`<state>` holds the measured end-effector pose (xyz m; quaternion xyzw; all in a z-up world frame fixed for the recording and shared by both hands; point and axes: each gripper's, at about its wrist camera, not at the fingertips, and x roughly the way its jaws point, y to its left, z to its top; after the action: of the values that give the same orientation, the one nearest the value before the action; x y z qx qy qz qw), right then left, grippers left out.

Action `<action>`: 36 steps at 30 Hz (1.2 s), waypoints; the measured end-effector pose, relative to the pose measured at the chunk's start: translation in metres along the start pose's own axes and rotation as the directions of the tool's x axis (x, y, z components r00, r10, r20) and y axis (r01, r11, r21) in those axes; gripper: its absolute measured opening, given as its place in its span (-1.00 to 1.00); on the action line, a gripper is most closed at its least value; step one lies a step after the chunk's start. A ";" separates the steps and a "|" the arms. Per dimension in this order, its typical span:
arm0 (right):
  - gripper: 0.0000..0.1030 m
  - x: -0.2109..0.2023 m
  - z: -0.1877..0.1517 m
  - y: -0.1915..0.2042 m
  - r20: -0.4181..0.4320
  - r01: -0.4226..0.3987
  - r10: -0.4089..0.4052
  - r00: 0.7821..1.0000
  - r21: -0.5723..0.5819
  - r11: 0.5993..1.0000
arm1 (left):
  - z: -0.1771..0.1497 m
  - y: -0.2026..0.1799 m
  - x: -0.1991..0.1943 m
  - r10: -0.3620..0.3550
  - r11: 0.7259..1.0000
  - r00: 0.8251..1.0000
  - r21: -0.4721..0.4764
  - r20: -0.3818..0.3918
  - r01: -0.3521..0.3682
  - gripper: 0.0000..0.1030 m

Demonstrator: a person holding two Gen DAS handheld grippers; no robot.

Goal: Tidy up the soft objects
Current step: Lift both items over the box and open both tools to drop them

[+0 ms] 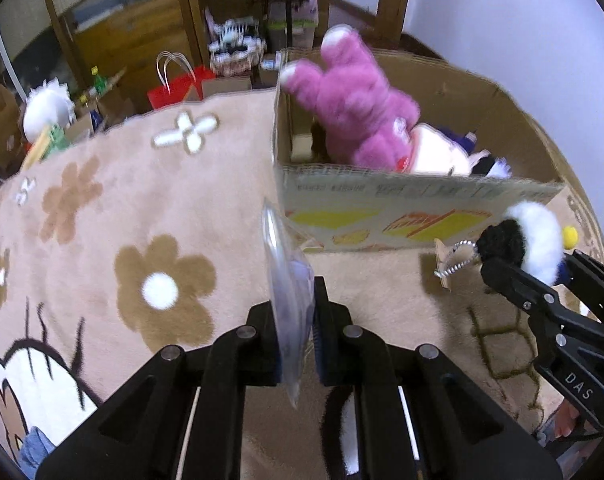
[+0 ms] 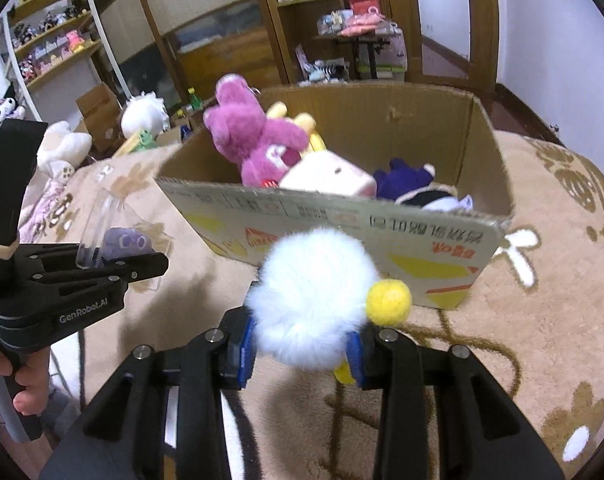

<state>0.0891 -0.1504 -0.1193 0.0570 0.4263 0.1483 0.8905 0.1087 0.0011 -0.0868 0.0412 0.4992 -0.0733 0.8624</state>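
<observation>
My left gripper (image 1: 298, 316) is shut on a clear plastic pack (image 1: 284, 276) that stands edge-on between its pads. In the right wrist view the same pack (image 2: 118, 236) shows a small purple plush inside, held by the left gripper (image 2: 158, 262). My right gripper (image 2: 300, 350) is shut on a fluffy white plush (image 2: 313, 300) with a yellow ball (image 2: 387, 302). The left wrist view shows that plush (image 1: 535, 240) with a black part and a bead chain. Both hang above the rug in front of an open cardboard box (image 2: 341, 220), which holds a pink plush bear (image 2: 254, 140) and other soft toys.
A beige flower-patterned rug (image 1: 142, 220) covers the floor. The box (image 1: 381, 200) stands just ahead of both grippers. Beyond the rug lie a red bag (image 1: 178, 88), small cartons and white plush toys (image 2: 142, 114). Wooden shelves (image 2: 54, 48) line the back wall. A hand (image 2: 26, 384) grips the left handle.
</observation>
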 end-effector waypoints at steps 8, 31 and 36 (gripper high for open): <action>-0.25 -0.046 0.013 0.007 0.120 -0.028 0.027 0.992 0.007 1.000 | 0.012 -0.018 -0.053 -0.030 0.998 0.984 0.058 0.176 0.020 -0.79; -0.25 -0.088 0.080 -0.007 0.339 -0.022 0.002 0.941 0.054 0.998 | 0.058 -0.027 -0.038 -0.130 0.989 0.961 0.103 0.243 0.108 -0.78; -0.25 -0.078 0.086 -0.013 0.348 -0.021 -0.002 0.938 0.064 0.998 | 0.064 -0.030 -0.024 -0.150 0.985 0.964 0.111 0.220 0.128 -0.78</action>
<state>0.1125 -0.1848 -0.0099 0.1140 0.2668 0.1259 0.9486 0.1465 -0.0357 -0.0343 0.0389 0.3948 -0.1619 0.9036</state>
